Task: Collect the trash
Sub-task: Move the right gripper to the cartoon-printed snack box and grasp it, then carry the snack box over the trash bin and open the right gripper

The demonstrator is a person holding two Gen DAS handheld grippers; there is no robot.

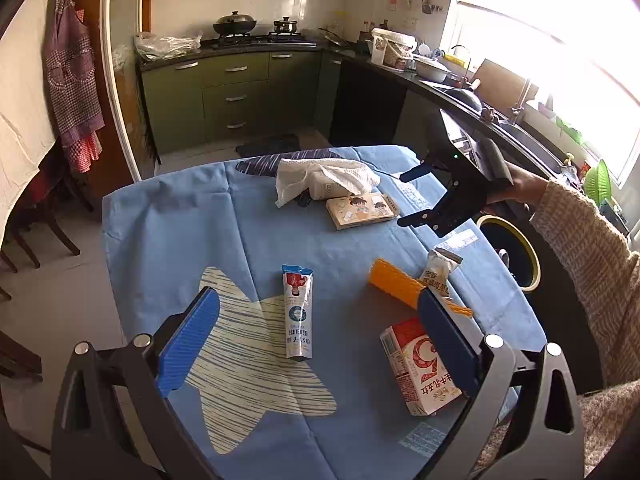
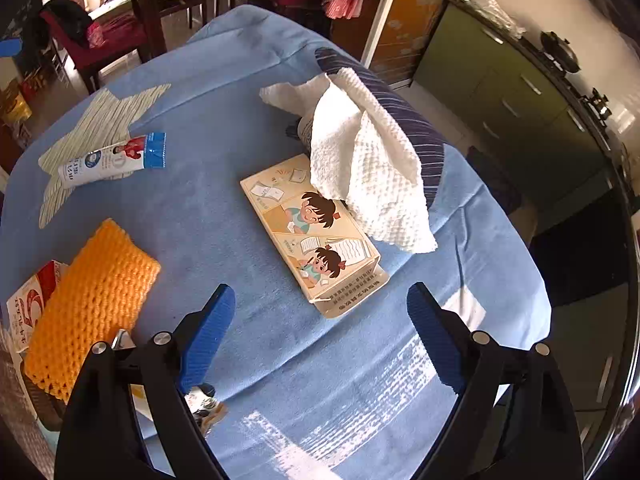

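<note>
Several pieces of trash lie on the blue tablecloth (image 1: 172, 220). In the left wrist view my left gripper (image 1: 320, 340) hangs open above a toothpaste tube (image 1: 298, 312). Its right finger covers part of a red-and-white carton (image 1: 416, 368) and an orange foam net (image 1: 396, 282). A crumpled snack wrapper (image 1: 440, 270) lies beside the net. Farther off are a tan cartoon box (image 1: 362, 210) and a white paper towel (image 1: 324, 176). My right gripper (image 2: 320, 320) is open and empty, just short of the cartoon box (image 2: 316, 236), with the paper towel (image 2: 368, 168) beyond it.
A round bin with a yellow rim (image 1: 532, 268) stands at the table's right edge, under the person's sleeve (image 1: 580, 248). Kitchen cabinets (image 1: 236, 92) and a counter run behind the table. Dark wooden chairs (image 1: 24, 232) stand to the left.
</note>
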